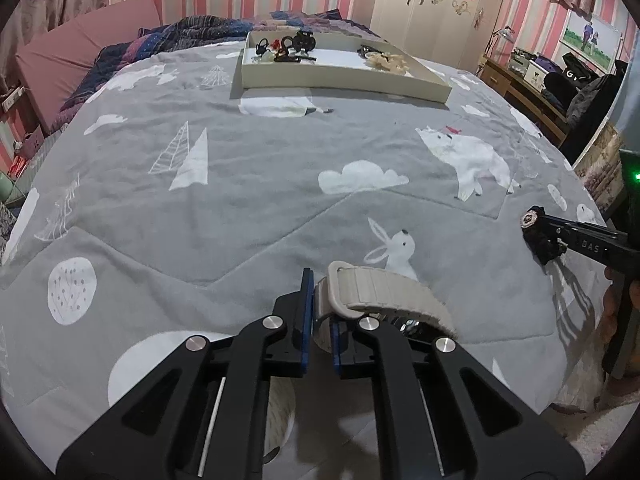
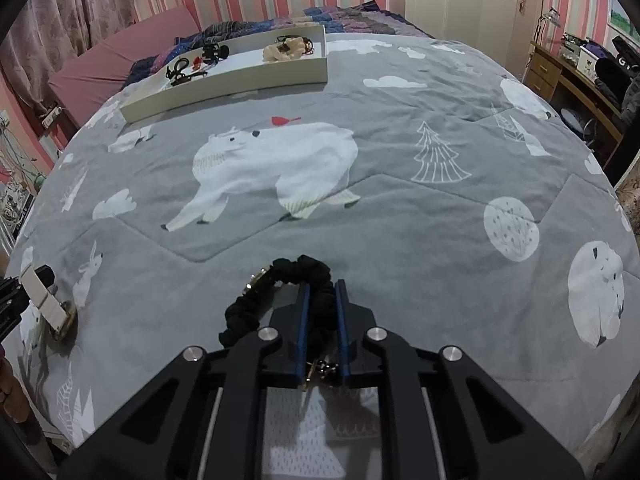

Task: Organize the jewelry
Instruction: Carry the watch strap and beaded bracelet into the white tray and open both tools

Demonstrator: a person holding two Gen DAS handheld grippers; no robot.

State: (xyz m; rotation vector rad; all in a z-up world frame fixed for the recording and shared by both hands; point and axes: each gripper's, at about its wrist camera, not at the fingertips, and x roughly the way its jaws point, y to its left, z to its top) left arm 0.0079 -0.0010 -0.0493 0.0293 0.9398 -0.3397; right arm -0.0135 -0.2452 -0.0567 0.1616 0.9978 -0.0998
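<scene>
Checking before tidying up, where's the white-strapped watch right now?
In the left wrist view, the white-strapped watch sits bottom centre, clamped in the left claw over the grey bedspread.

You have two tools: a left tool [image 1: 320, 320] and a right tool [image 2: 322, 320]. You have two watches: one white-strapped watch [image 1: 372, 292], one black scrunchie-strapped watch [image 2: 296, 292]. One white tray [image 1: 340, 80] on one bed [image 1: 260, 184]; its small contents are too indistinct to count.

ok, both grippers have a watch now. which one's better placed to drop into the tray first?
Marginal call: right. From the right gripper, shut on the black scrunchie-band watch, the white tray's open near corner looks closer. The left gripper grips the white-band watch, with more blanket ahead.
</scene>
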